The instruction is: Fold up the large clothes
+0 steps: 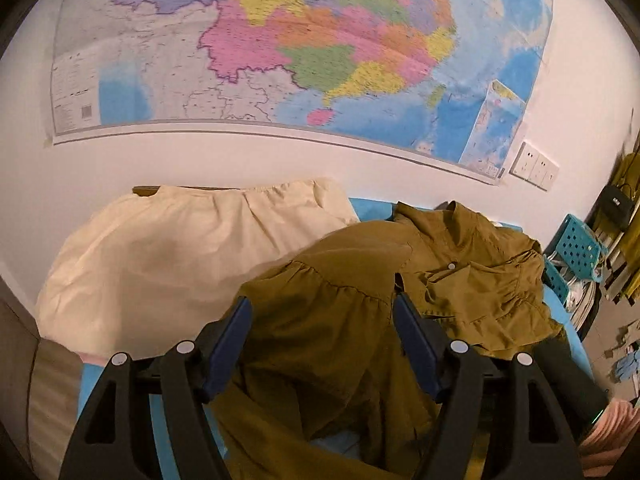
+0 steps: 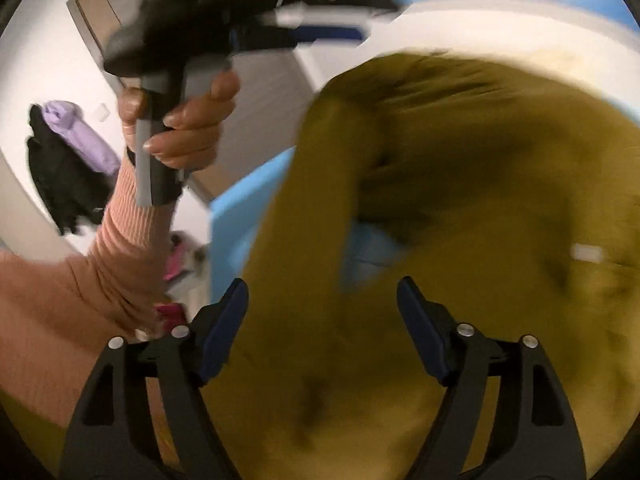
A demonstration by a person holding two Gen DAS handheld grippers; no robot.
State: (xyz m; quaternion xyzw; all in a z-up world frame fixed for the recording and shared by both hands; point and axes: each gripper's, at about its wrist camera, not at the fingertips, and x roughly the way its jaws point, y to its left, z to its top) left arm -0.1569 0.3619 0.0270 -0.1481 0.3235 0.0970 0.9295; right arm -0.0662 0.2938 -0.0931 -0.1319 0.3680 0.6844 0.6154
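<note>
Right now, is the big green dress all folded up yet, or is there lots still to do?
Not yet. Nothing looks folded: the olive dress lies crumpled on the blue surface, collar and ruffles bunched up. Both the left gripper and the right gripper are open above it, gripping nothing. The right view is blurred. Spreading it flat and all the folds are left. The cream garment behind lies spread out, not folded either.

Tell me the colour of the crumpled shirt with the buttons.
Olive green shirt, clearest in the left wrist view.
</note>
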